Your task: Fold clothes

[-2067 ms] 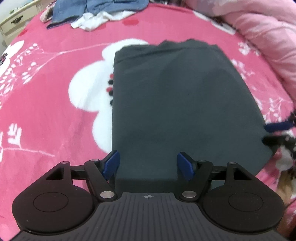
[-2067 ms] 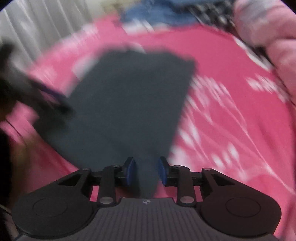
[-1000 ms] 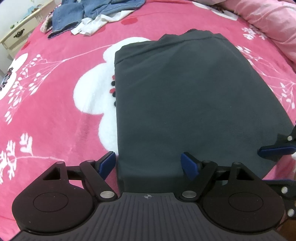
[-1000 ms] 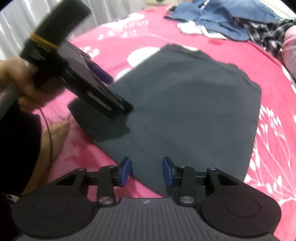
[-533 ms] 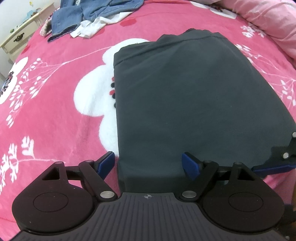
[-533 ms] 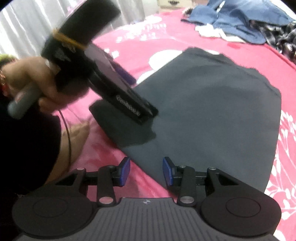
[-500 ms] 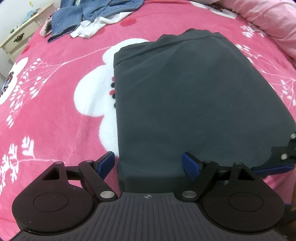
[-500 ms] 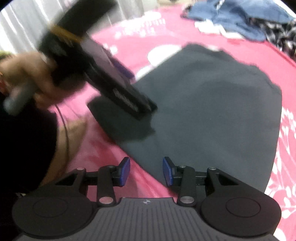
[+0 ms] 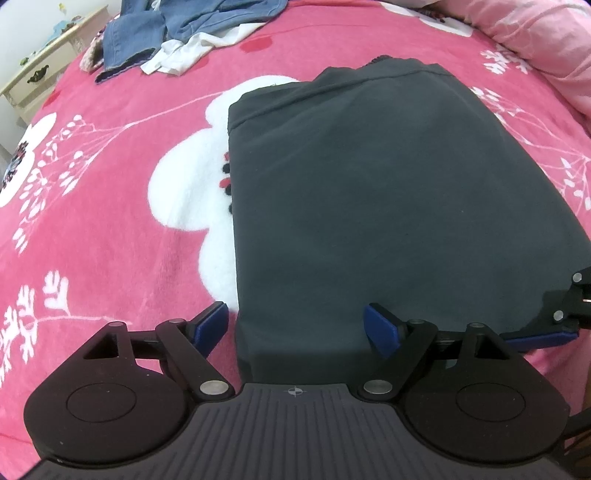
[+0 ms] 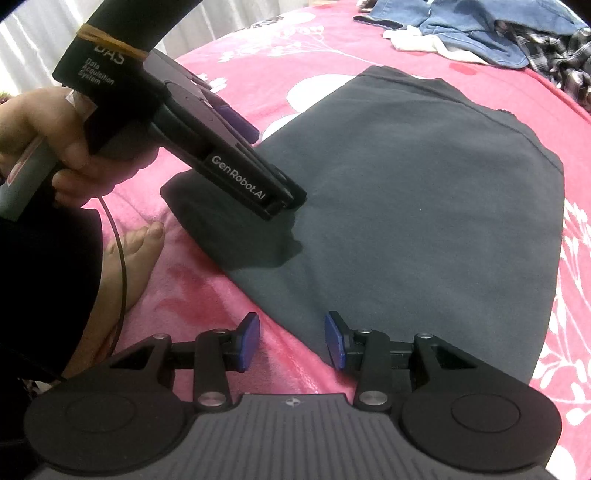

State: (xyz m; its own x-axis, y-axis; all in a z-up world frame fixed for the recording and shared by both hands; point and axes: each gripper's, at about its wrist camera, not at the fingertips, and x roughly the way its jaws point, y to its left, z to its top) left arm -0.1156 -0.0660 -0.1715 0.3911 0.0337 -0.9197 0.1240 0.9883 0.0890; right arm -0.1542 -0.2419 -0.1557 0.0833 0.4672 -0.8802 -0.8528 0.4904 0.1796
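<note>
The dark garment [image 9: 388,206] lies folded flat mid-frame on the pink blanket [image 9: 110,177], unmoved since half a second ago. The left gripper [image 9: 295,325] stays wide open over its near edge. The right gripper [image 10: 291,341], also open and empty, has edged slightly nearer the lower right corner.

1. Dark grey garment [image 9: 388,206], folded into a flat, smooth rectangle, lies on the pink floral bed cover [image 9: 110,206].
2. A seam line crosses its far end, towards 12 o'clock.
3. More clothes [image 9: 184,26], blue denim and white, lie crumpled at 11 o'clock, well apart from it.
</note>
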